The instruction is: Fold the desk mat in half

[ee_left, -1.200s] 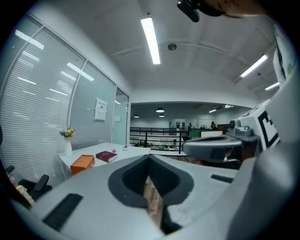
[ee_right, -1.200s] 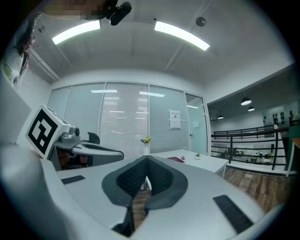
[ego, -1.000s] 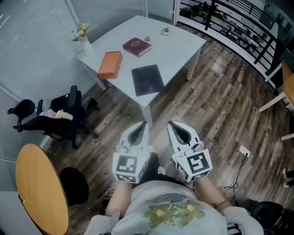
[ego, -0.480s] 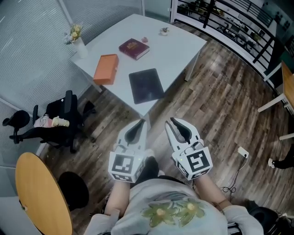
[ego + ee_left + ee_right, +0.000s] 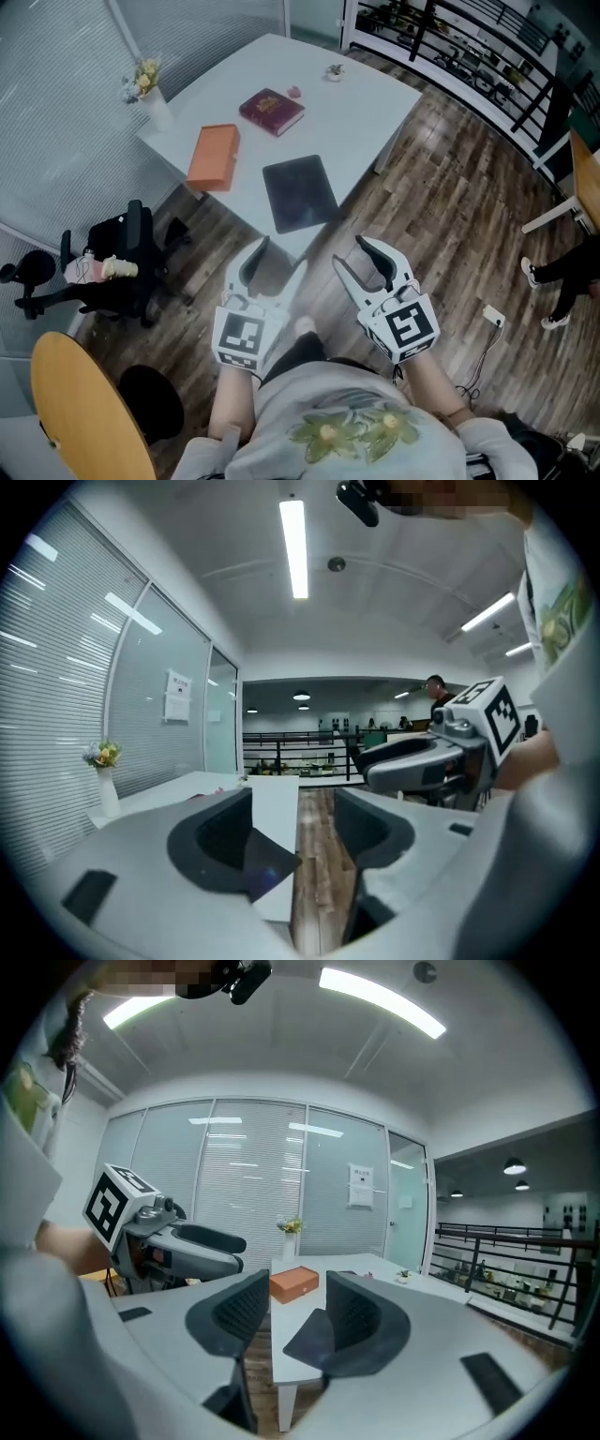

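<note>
Both claws have just sprung wide: left claw [image 5: 277, 262] and right claw [image 5: 354, 255] stand fully parted with nothing between the jaws, side by side over the floor, short of the table [image 5: 361, 103]. The mat [image 5: 300, 192] lies flat and unfolded by the table's closest corner, nearer me than a second ago (so I judge this the approach, folding not begun). From each claw's own view the mat is only a dark sliver behind a jaw, its far edge hidden; from above, my left claw's inner jaw blurs into the floor
</note>
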Demonstrator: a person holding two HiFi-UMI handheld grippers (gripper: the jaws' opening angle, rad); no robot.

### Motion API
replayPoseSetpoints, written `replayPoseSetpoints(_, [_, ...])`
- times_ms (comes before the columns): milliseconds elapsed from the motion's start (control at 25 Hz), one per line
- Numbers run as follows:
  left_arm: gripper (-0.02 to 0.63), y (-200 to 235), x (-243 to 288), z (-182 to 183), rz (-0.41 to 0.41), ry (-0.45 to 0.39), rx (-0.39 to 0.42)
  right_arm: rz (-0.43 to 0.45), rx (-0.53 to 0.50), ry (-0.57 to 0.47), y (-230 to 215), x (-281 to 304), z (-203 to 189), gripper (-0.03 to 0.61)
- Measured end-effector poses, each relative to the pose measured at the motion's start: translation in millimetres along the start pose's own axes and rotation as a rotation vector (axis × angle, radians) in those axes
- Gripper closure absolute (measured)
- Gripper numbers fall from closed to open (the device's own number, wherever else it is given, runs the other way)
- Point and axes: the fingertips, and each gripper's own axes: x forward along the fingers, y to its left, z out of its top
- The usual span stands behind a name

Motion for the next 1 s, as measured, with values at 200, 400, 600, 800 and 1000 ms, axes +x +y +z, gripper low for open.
replayPoseSetpoints(200, [0.359, 22, 13, -10, -0.017, 0.018, 0.029, -0.003, -0.033, 0.04, -4, 22, -8, 0.396])
replayPoseSetpoints(400, [0.359, 26, 21, -24, -0.042, 0.051, 0.071, -0.019, -0.054, 0.086, -7, 30, -23, 0.396])
replayPoseSetpoints(600, [0.359, 24, 28, -41, -0.063, 0.092, 0.083, -0.006, -0.067, 0.144, -8, 35, -39, 0.396])
replayPoseSetpoints(800, [0.359, 26, 41, -65, -0.073, 0.16, 0.109, 0.013, -0.061, 0.199, -18, 45, -58, 0.396])
replayPoseSetpoints(1000, [0.359, 30, 58, -93, -0.08, 0.245, 0.117, 0.047, -0.083, 0.27, -27, 59, -80, 0.396])
